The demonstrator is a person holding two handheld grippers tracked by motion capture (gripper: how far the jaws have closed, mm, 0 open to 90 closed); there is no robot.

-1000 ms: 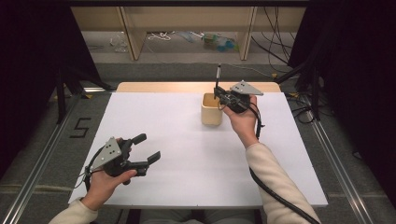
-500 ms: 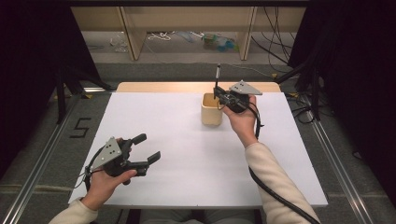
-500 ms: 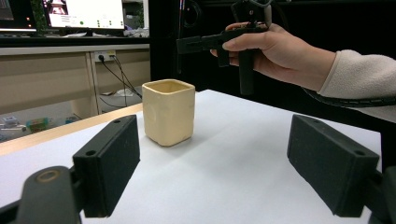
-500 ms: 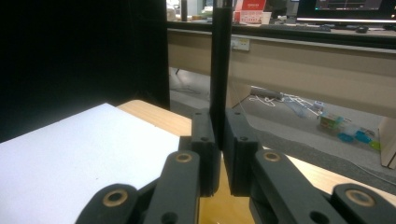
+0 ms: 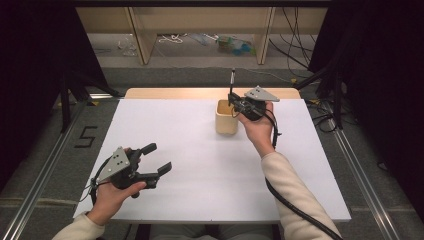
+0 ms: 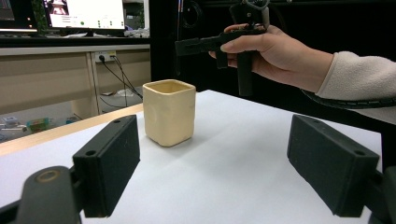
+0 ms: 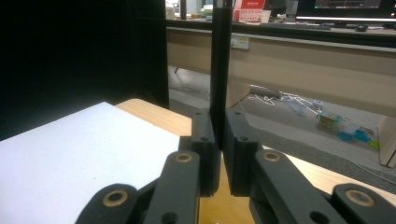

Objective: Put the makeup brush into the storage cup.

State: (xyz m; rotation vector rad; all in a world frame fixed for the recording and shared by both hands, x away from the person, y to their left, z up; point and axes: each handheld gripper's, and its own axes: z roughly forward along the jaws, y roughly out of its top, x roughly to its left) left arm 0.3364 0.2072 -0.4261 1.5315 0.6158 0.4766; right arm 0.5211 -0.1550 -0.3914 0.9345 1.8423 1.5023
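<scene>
A cream square cup [image 5: 226, 117] stands on the white table top [image 5: 200, 170] toward the back middle. My right gripper [image 5: 231, 102] hovers over the cup's right rim, shut on a thin black rod [image 5: 233, 80] that stands upright. The right gripper view has the rod [image 7: 220, 56] clamped between the two pads of the right gripper [image 7: 219, 135]. Near the front left my left gripper [image 5: 159, 157] is held open with nothing in it. Its own view looks between the spread jaws of the left gripper [image 6: 219, 168] at the cup [image 6: 169, 112], with the right gripper [image 6: 198, 44] above it.
A strip of bare wood [image 5: 175, 93] runs along the table's back edge. Metal rails [image 5: 350, 160] flank both sides of the table. Desk legs and cables [image 5: 175, 40] lie on the floor behind. Black curtains [image 5: 380, 75] close in left and right.
</scene>
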